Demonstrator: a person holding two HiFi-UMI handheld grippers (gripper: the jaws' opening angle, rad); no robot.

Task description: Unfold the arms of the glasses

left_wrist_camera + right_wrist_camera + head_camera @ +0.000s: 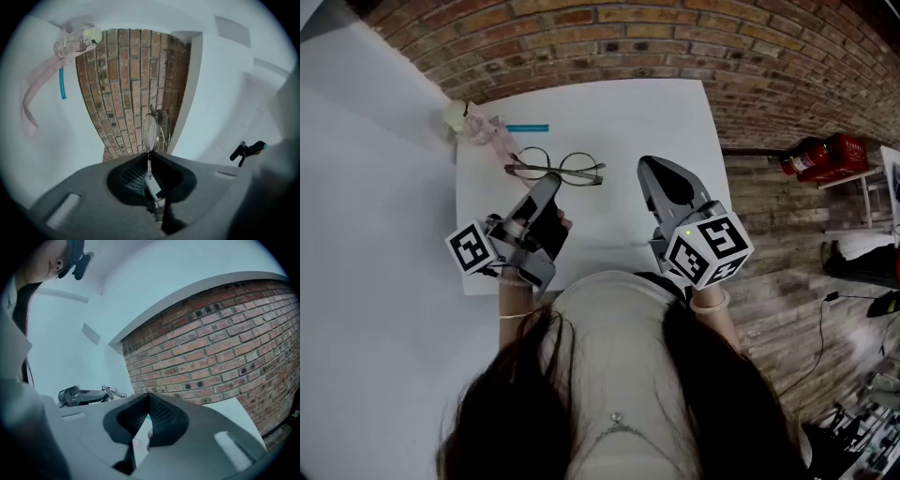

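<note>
The left claw is clenching on the glasses, which are sitting in the upper middle of the head view over the white worktop. In the left gripper view, a thin arm of the glasses is running straight into the closed left claw, with the round lenses showing edge-on just beyond its tips. Whether the frame is resting on the worktop or hanging above it is not clear.

The right claw is hovering right of the glasses, apart from them. In its own view the right claw is clenched, tips meeting, gripping nothing.

Toward the upper left of the worktop, a teal pen is lying just beside a clear pinkish ribboned item. A red fire extinguisher is lying at the right edge, near the brick wall.
</note>
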